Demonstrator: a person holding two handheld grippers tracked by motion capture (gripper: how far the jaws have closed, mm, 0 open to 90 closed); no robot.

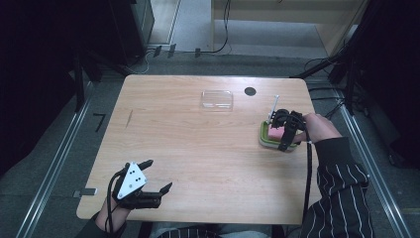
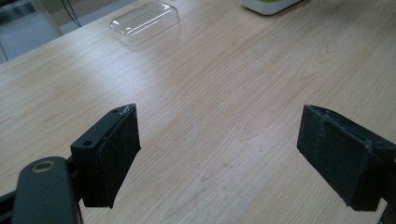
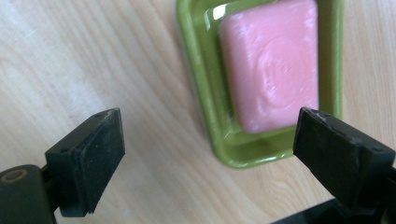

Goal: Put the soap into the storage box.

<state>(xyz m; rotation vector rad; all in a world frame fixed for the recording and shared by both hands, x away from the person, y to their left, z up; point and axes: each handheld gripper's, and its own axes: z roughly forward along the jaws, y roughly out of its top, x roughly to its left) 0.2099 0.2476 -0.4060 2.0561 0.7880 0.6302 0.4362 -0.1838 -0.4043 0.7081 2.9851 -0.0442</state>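
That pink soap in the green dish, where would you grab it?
Probably from straight above, jaws across the pink soap's two long sides. It lies flat in the green dish, whose raised rim blocks a sideways approach. The open right gripper hovers over the dish's near end.

A: What sits at the far side of the worktop [image 1: 198, 144]?
B: A clear plastic lid [image 1: 217, 98], lying flat, with a small black disc [image 1: 250, 91] near it.
A: And beyond?
B: Grey floor [image 1: 257, 39] with black cables [image 1: 225, 29] trailing across it.
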